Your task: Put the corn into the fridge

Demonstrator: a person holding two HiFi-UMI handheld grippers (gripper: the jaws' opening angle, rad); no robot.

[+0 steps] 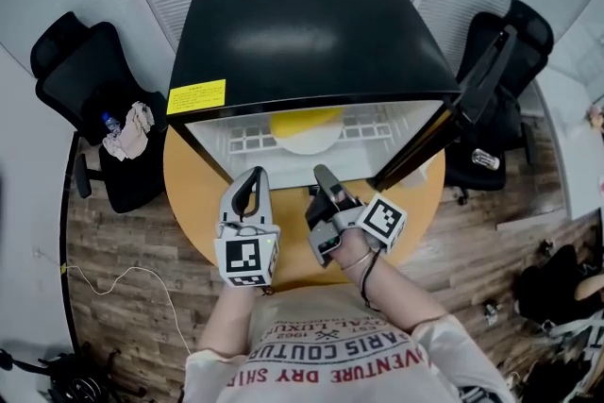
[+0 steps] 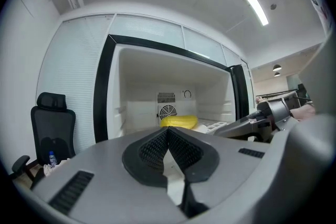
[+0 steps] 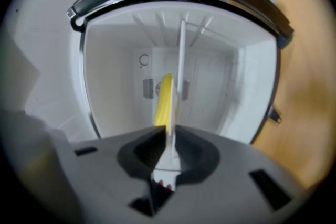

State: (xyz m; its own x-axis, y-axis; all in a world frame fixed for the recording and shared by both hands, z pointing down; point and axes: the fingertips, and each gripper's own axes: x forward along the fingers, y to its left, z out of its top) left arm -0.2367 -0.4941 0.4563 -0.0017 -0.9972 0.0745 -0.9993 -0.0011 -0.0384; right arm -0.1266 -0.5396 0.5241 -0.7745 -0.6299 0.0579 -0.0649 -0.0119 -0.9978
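The yellow corn (image 1: pixel 304 119) lies on a white plate (image 1: pixel 308 142) on the white wire shelf (image 1: pixel 243 142) inside the open black fridge (image 1: pixel 302 33). It also shows deep in the fridge in the left gripper view, corn (image 2: pixel 178 121), and in the right gripper view, corn (image 3: pixel 164 98). Both grippers are outside the fridge, in front of its opening. My left gripper (image 1: pixel 252 186) (image 2: pixel 168 136) is shut with nothing in it. My right gripper (image 1: pixel 327 187) (image 3: pixel 168 139) is rolled onto its side, its jaws a little apart and holding nothing.
The fridge stands on a round wooden table (image 1: pixel 193 193), its door (image 1: pixel 444 123) swung open at the right. One black office chair (image 1: pixel 85 80) with a cloth and a bottle is at the left, and another chair (image 1: pixel 510 52) is at the right.
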